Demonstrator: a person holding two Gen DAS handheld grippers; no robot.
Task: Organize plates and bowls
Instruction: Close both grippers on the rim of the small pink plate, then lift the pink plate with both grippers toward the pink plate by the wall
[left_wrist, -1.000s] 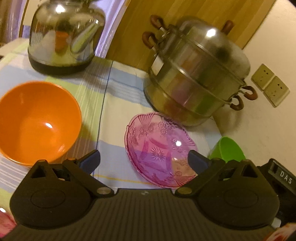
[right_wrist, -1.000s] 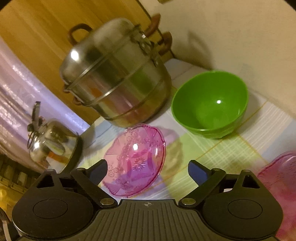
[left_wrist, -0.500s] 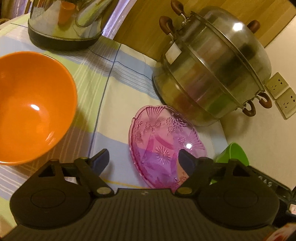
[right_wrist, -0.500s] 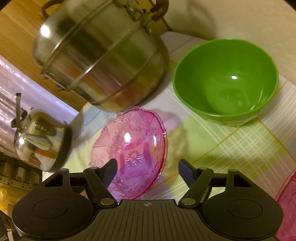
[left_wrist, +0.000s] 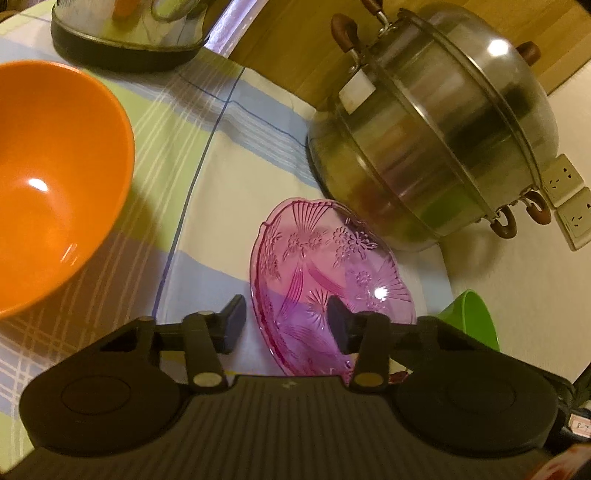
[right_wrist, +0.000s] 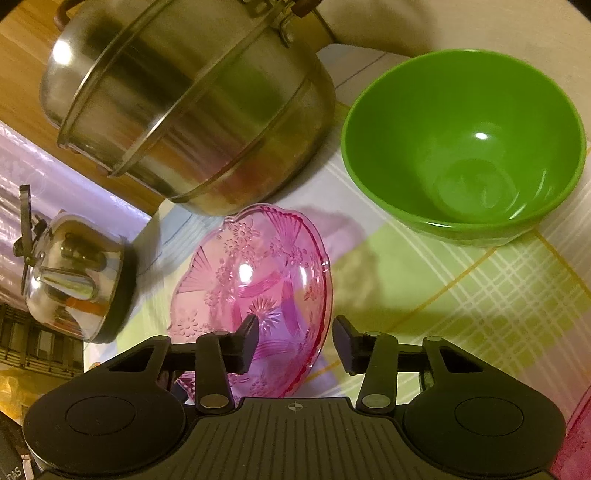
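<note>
Steel steamer pot (left_wrist: 428, 136) stood at back by the wall. Orange bowl (left_wrist: 55, 177) and green bowl (right_wrist: 465, 147) sat empty, well apart. Pink glass plate (right_wrist: 255, 291) lay btwn them, just beside the pot, empty. Left gripper (left_wrist: 286, 323) and right gripper (right_wrist: 295, 345) both had fingers apart, each straddling a plate rim.

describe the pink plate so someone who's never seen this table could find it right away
Find the big steel steamer pot at the back of the checked tablecloth. Right in front of its base lies the pink plate, between the green bowl and the orange bowl. It is the only see-through dish there, shallow, with a scalloped rim and pressed flowers and fans.
</note>
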